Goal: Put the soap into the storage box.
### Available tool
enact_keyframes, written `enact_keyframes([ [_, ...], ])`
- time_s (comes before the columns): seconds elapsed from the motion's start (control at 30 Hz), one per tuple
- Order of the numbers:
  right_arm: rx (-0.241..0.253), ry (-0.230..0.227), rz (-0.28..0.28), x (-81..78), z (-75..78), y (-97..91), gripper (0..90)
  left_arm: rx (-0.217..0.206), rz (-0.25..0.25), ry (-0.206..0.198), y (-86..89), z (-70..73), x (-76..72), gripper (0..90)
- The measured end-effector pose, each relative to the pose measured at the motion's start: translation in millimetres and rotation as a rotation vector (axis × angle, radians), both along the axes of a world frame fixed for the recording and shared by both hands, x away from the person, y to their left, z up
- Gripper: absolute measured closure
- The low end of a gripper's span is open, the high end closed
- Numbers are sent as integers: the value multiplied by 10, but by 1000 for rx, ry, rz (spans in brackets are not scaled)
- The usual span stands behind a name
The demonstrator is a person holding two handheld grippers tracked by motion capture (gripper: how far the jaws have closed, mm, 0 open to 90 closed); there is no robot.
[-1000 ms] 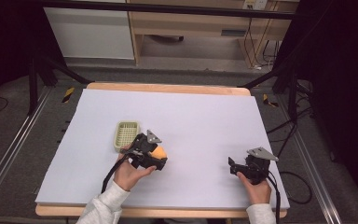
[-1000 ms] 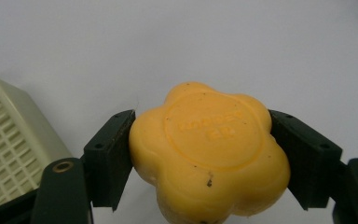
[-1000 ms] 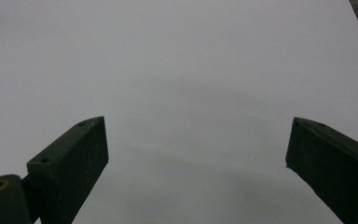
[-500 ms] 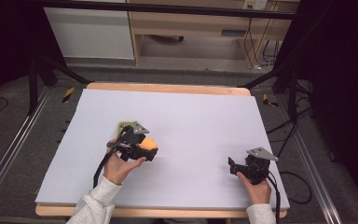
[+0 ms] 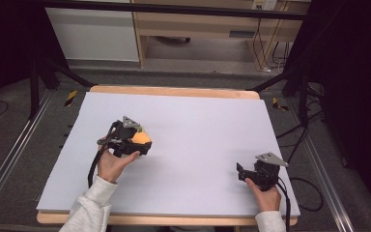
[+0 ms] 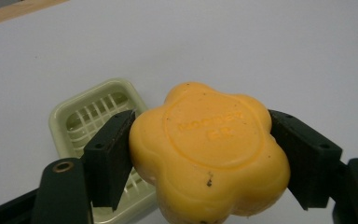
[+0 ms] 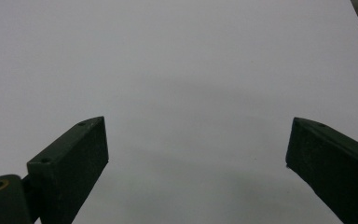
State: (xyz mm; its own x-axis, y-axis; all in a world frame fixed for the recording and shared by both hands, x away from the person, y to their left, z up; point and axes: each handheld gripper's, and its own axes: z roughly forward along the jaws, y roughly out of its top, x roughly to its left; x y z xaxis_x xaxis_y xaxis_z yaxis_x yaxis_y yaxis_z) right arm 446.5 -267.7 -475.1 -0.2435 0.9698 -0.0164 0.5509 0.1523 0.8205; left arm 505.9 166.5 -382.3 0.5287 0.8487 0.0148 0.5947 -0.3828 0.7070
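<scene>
An orange flower-shaped soap [image 6: 209, 149] is clamped between the jaws of my left gripper [image 6: 209, 157], which is shut on it. Just behind and below the soap lies a pale green slotted soap dish [image 6: 93, 116], partly covered by the left jaw. In the high view the left gripper [image 5: 137, 140] holds the soap [image 5: 141, 137] at the table's left middle, hiding the dish. My right gripper [image 5: 241, 173] rests near the front right, and in the right gripper view this gripper [image 7: 200, 154] is open, jaws wide apart over bare board.
The white board [image 5: 198, 121] lies on a wooden tabletop [image 5: 174, 91]. Metal frame rails run along both sides. A cable trails from each gripper toward the person's sleeves at the front edge.
My left gripper has carried the soap left and slightly away from the person, ending over the green dish, which it now covers in the high view. The right gripper has stayed put.
</scene>
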Motion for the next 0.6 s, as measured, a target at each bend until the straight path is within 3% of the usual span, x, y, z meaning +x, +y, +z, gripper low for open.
enact_keyframes([
  [0.4,-1,1,0,3,-3,-1,61,-17,64,-10,143,-7,165,265],
  [0.6,3,3,0,4,-4,1,61,-5,85,-9,163,-52,259,265],
])
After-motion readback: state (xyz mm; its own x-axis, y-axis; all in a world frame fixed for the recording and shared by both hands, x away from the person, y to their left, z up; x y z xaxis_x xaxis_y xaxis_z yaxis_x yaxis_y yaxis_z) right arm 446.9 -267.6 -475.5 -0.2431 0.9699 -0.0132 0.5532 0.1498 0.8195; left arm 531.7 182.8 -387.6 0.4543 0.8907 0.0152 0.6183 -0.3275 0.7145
